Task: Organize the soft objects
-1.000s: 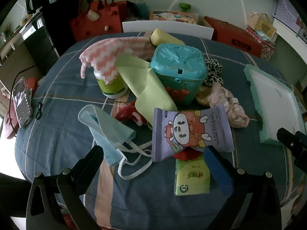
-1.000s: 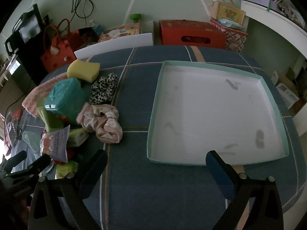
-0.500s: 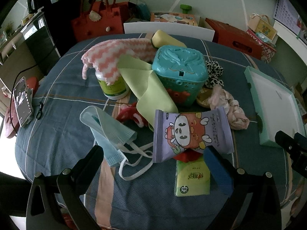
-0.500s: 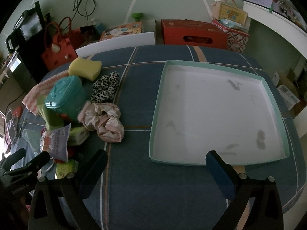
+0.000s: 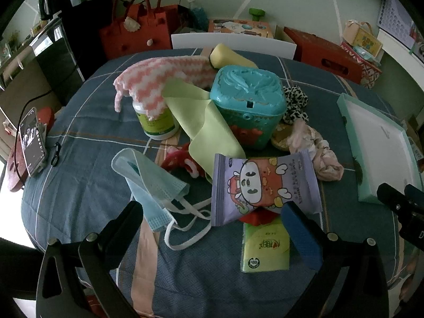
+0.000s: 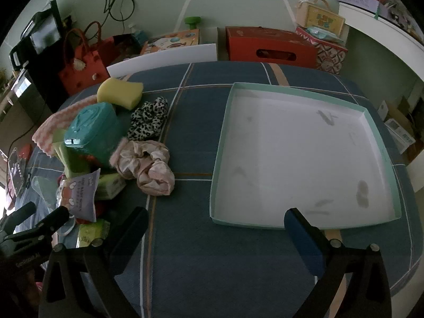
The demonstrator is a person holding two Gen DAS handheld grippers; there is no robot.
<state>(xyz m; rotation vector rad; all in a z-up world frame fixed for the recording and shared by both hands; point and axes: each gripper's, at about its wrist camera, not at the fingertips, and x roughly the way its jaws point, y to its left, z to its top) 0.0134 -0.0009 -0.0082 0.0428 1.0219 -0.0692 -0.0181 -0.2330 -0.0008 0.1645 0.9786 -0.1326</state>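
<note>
From the left wrist we see our left gripper (image 5: 213,221) spread wide and holding nothing, above a blue face mask (image 5: 148,177) and a purple wipes packet (image 5: 262,185); a green tissue pack (image 5: 265,246) lies nearest.

From the right wrist our right gripper (image 6: 216,228) is equally wide and empty over bare tablecloth (image 6: 212,265). The white tray (image 6: 299,156) sits right; a pink scrunchie (image 6: 145,164), leopard scrunchie (image 6: 149,119) and yellow sponge (image 6: 119,92) lie left.
</note>
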